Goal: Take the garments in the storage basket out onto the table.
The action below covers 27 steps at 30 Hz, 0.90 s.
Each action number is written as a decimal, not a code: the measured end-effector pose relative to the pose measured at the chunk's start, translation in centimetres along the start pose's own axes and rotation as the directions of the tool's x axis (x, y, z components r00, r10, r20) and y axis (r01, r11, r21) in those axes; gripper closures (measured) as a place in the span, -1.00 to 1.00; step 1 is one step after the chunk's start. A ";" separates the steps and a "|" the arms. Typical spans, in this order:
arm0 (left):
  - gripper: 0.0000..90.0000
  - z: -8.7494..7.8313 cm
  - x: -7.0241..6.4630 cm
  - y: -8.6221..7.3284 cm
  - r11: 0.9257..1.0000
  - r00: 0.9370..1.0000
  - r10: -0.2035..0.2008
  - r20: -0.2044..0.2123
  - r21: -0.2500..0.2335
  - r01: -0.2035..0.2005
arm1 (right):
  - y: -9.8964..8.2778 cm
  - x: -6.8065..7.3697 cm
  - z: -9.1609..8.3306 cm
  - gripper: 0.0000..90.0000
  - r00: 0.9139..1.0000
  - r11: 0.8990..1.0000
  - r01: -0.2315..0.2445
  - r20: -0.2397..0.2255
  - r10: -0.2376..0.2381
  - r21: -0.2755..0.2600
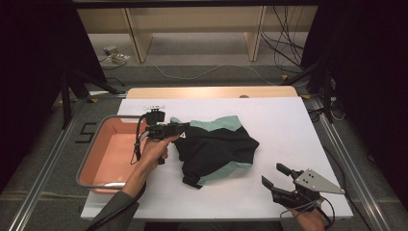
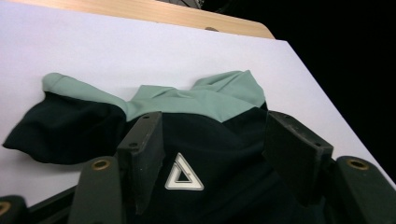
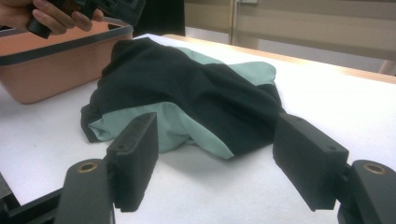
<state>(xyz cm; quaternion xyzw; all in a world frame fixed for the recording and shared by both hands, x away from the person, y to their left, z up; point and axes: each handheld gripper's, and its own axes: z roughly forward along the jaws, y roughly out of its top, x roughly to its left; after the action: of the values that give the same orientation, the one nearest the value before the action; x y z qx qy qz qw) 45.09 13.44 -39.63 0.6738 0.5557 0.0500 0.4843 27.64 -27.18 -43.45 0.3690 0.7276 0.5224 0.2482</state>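
On the white tabletop (image 1: pixel 288 125), a crumpled black-and-mint fabric garment (image 1: pixel 216 149) lies mid-frame; the left gripper (image 1: pixel 180 128) hovers spread at its upper-left edge, and the right gripper (image 1: pixel 274 177) is spread at lower right.

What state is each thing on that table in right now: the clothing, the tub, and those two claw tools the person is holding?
Garment: crumpled in a heap on the white table, black and mint green, outside the tub.
Tub: salmon-coloured, upright at the table's left edge, nothing visible inside.
Left gripper: jaws apart over the garment's black fabric near a triangle logo, not pressing on it.
Right gripper: open, holding nothing, short of the garment.
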 end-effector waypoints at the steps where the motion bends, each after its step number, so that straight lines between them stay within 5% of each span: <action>1: -0.19 0.0 -0.1 0.0 1.000 1.000 0.002 0.007 0.002 -0.002 | 0.0 0.0 0.0 -0.29 1.000 1.000 0.000 0.000 0.000 -0.001; 7: -0.25 -0.3 0.2 -0.3 0.999 0.997 -0.036 0.074 -0.021 0.037 | 0.0 0.0 0.0 -0.29 1.000 1.000 0.001 -0.001 -0.001 0.000; 27: -0.40 -3.6 1.4 -2.6 0.992 0.979 0.034 0.202 -0.125 -0.009 | 0.0 0.1 0.1 -0.29 1.000 1.000 0.003 -0.002 -0.003 0.003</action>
<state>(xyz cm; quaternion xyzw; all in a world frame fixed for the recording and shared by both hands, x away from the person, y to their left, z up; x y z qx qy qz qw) 41.65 16.51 -40.24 0.6502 0.4919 0.0201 0.5787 27.66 -27.07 -43.50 0.3676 0.7291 0.5214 0.2480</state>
